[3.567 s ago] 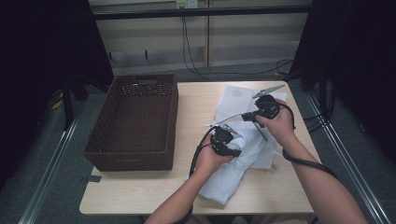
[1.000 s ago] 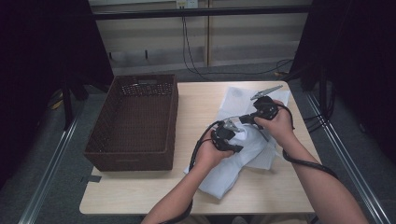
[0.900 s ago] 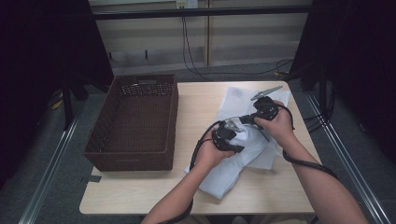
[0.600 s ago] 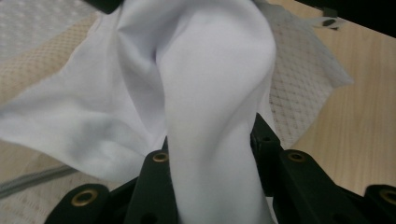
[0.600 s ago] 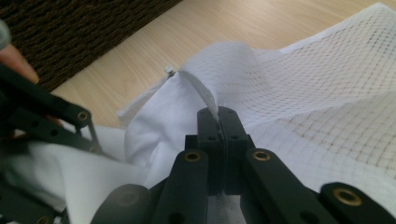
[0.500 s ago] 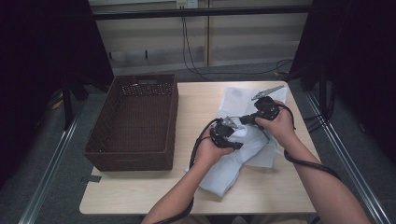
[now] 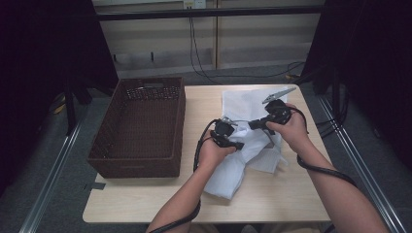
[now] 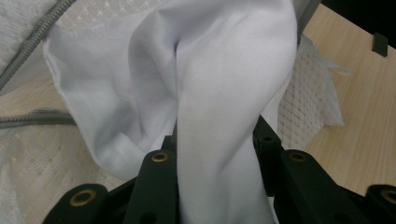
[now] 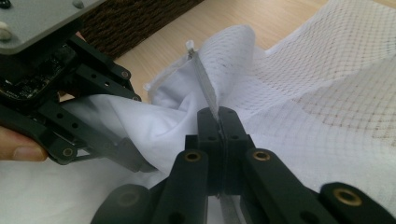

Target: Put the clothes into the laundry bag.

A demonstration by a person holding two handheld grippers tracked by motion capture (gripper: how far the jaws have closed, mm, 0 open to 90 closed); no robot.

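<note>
**Feeding the white garment into the mesh bag**

Our right tongs [image 9: 218, 122] pinch the grey zipper edge [image 9: 205, 81] of the mesh bag [image 7: 248, 104], which lies on the worktop [image 7: 291, 194] right of the basket [image 7: 141, 126]. Our left tongs [image 8: 217, 154] grip a fold of the white garment [image 8: 224, 84] at the bag's mouth. We should hold the opening taut and raised, and push the fold in deep before letting go.
</note>
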